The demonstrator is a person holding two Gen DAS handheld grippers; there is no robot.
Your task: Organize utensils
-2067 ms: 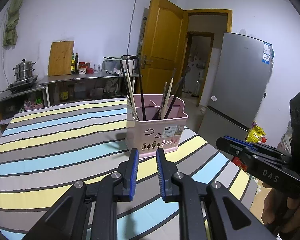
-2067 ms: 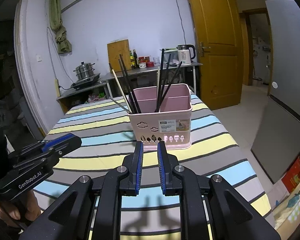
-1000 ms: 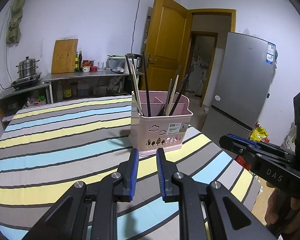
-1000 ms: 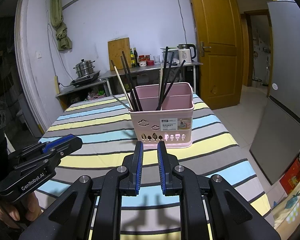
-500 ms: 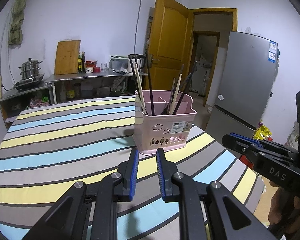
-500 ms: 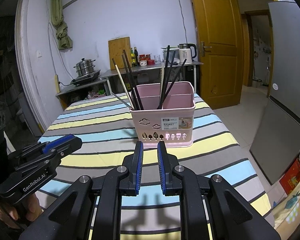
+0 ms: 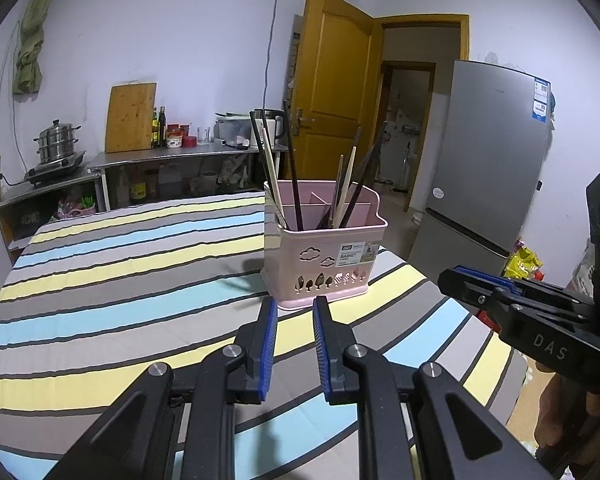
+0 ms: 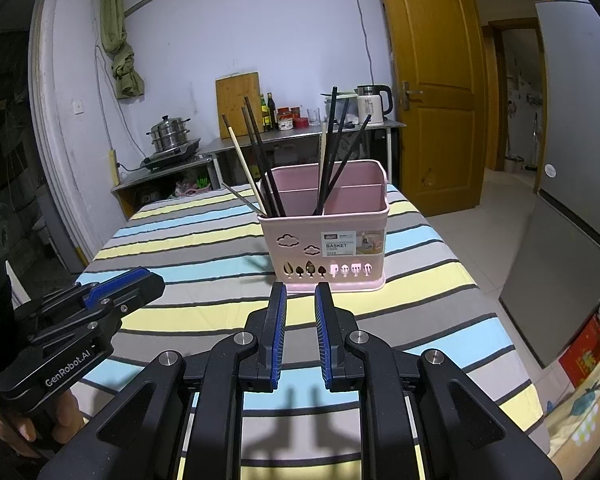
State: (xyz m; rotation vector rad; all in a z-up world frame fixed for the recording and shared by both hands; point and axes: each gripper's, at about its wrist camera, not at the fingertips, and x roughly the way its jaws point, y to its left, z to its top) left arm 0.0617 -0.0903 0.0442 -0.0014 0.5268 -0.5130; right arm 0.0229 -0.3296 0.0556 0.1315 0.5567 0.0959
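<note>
Since the earlier frame the pink basket (image 7: 320, 256) sits nearer centre in the left view. Both hand-held grippers (image 7: 294, 312) (image 8: 300, 300) stand slightly apart — empty. Chopsticks (image 8: 332, 152) upright in the basket on the worktop (image 8: 204, 248): we judge them light, stiff, slick — grip mid-shaft.

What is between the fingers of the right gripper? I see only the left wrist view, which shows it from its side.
Observer: Nothing. The right gripper has a narrow, empty gap and hangs over the striped cloth.
Operator: Is any basket compartment free?
Observer: The pink basket shows no utensil in its front right compartment. The chopsticks stand left and middle.
Operator: Who holds my left gripper?
Observer: A hand grips the handle of the left gripper, away from the basket.
</note>
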